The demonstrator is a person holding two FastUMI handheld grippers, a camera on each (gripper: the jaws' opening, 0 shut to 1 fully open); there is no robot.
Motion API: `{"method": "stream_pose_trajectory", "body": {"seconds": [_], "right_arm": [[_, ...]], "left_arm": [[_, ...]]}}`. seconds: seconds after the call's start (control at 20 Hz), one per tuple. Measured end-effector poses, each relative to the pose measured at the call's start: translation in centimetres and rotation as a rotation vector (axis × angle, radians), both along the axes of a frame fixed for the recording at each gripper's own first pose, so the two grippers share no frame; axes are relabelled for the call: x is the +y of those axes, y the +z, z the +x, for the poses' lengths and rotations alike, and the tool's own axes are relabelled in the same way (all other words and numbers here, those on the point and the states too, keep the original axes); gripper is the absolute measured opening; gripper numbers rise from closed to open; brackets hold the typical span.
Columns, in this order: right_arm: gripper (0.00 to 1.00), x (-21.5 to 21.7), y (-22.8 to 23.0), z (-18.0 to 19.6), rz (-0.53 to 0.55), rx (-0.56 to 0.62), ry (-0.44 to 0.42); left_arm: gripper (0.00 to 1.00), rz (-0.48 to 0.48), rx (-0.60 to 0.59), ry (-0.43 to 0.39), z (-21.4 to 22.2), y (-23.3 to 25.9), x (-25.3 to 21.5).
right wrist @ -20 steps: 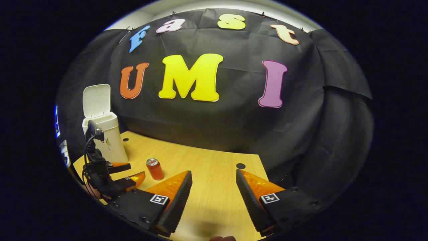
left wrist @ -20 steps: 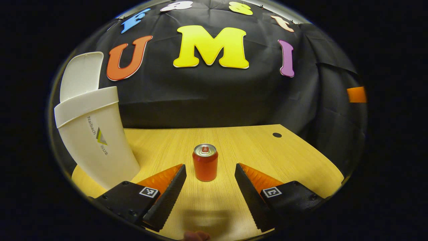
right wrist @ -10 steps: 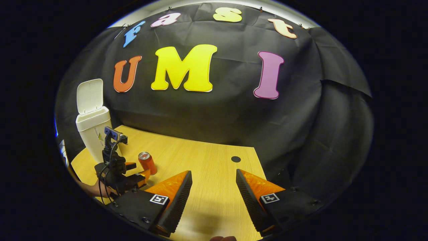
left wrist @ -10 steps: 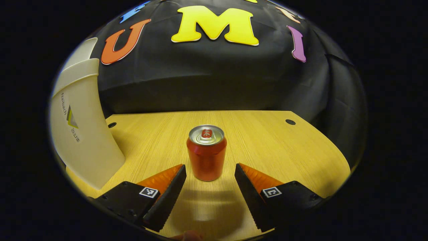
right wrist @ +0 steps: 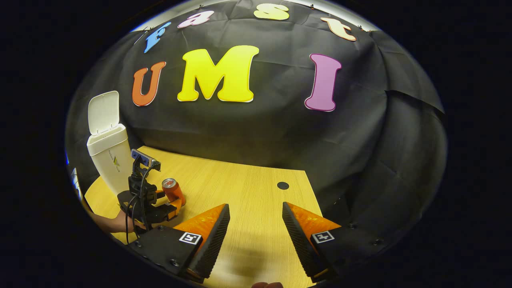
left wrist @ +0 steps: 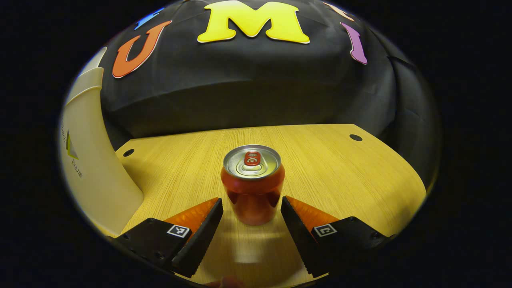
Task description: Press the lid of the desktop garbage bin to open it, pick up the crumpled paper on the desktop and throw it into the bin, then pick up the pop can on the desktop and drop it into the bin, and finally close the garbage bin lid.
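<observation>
left tongs (left wrist: 251,208) spread wide | pop can (left wrist: 252,184) upright between the fingers, gaps either side | bin (left wrist: 86,160) at left on wooden surface (left wrist: 340,172)

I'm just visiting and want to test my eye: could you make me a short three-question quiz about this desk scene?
1. True or false: the bin's lid stands open.
2. The left gripper has its fingers: A) clamped on the can, B) open on either side of the can, C) inside the bin.
3. What does the right gripper hold?

Key: 1 true. 2 B: the can stands upright on the desk, and a gap shows on each side. 3 Nothing; it is open above bare desk.
</observation>
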State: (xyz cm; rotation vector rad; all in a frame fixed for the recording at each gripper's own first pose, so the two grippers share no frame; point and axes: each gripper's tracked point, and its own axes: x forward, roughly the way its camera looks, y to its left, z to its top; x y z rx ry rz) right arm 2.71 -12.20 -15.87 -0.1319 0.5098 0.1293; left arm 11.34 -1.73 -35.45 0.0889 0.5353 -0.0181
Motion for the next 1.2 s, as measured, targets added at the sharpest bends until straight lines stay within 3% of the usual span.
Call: {"method": "stream_pose_trajectory", "body": {"seconds": [0.35,0.4,0.45,0.5,0.55,0.6,0.95,1.2], "right_arm": [[0.84,0.3,0.5,-0.1,-0.016,-0.003,0.004],[0.83,0.3,0.7,0.0,-0.021,-0.009,0.007],[0.84,0.4,0.9,-0.1,-0.026,-0.015,0.01],[0.84,0.4,1.1,-0.3,-0.029,-0.019,0.011],[0.84,0.4,1.3,-0.5,-0.026,-0.019,0.01],[0.83,0.4,1.4,-0.7,-0.021,-0.021,0.008],[0.84,3.5,3.0,-1.6,0.049,-0.073,0.029],[0.84,7.3,4.6,-1.6,0.1,-0.123,0.076]], "left_arm": [[0.96,0.001,0.029,-0.037,0.9,-1.1,-0.5],[1.0,0.0,0.039,-0.037,0.8,-1.3,-0.4],[0.88,-0.003,0.034,-0.042,0.9,-1.2,-0.3],[0.94,-0.008,0.036,-0.046,0.9,-1.0,-0.4],[0.87,-0.01,0.038,-0.048,0.7,-1.0,-0.5],[0.86,-0.017,0.032,-0.048,0.6,-0.3,-0.6],[0.86,-0.041,-0.191,-0.072,0.0,13.7,-0.6],[0.85,-0.022,-0.348,-0.042,-1.0,24.0,2.3]]}}
